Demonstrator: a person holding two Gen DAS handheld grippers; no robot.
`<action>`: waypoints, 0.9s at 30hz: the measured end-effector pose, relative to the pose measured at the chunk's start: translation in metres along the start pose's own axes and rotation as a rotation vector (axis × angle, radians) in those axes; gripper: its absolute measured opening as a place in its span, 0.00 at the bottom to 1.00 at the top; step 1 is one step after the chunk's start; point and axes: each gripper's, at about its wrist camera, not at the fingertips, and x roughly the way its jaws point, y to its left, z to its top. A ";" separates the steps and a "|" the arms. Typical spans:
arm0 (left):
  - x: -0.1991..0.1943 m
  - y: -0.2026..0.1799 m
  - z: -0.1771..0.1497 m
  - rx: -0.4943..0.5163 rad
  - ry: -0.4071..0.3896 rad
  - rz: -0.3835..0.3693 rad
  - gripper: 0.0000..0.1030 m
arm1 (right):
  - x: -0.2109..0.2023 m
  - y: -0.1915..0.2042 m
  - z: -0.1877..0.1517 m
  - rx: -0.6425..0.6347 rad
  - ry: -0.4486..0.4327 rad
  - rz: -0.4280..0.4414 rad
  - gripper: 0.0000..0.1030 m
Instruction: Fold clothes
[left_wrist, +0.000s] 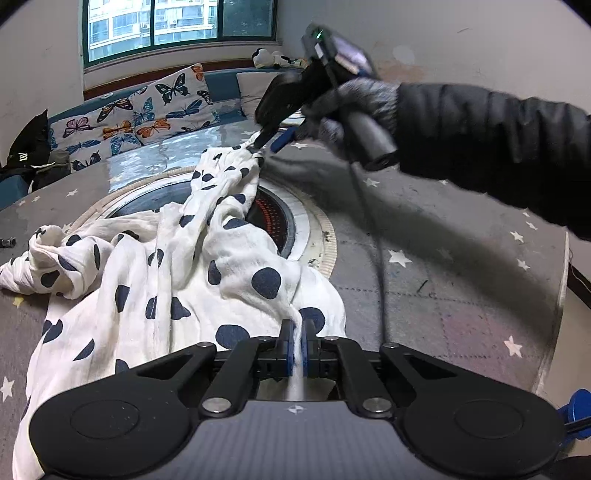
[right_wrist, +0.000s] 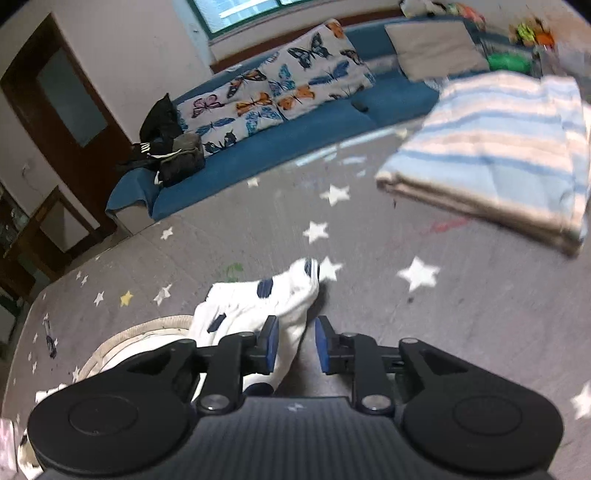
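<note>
Two fisheye views from handheld grippers over a round table covered in a grey cloth printed with stars (left_wrist: 424, 266).

Much is hidden or unclear. The right wrist view is smeared with motion blur, so a folded blue and white striped towel (right_wrist: 495, 147) at the far right of the table is soft-edged, and the bright items behind it cannot be identified. Each gripper's black body fills the bottom of its own view and covers the near table. In the left wrist view, the person's black sleeve and grey glove run off the right edge. A dark round inset in the table centre (left_wrist: 273, 218) is mostly covered by fabric.

The garment, a white cloth with navy polka dots (left_wrist: 177, 266), lies crumpled across the table's middle and near left, stretched between both tools.

The left gripper (left_wrist: 297, 341) is clenched tight on a thin pinch of the garment's near edge, its blue pads pressed against the fabric.

The right gripper (right_wrist: 293, 341) has its jaws parted by a moderate gap. A fold of the dotted cloth lies between them, touching the left pad (right_wrist: 272, 341) and apart from the right one. Seen from the left wrist camera, the right gripper is lifted above the table with the garment's far corner bunched at its tips.

A blue sofa with a butterfly-print cushion (right_wrist: 280, 81) stands beyond the table.
</note>
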 end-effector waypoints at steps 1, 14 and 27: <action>-0.001 0.000 0.000 0.000 -0.001 -0.003 0.04 | 0.004 -0.001 -0.002 0.017 -0.003 0.007 0.21; -0.007 -0.002 -0.004 0.006 -0.008 -0.026 0.04 | -0.004 0.004 -0.007 0.048 -0.074 0.068 0.01; -0.023 -0.002 -0.013 0.006 -0.028 -0.120 0.03 | -0.069 0.049 0.028 -0.046 -0.202 0.110 0.03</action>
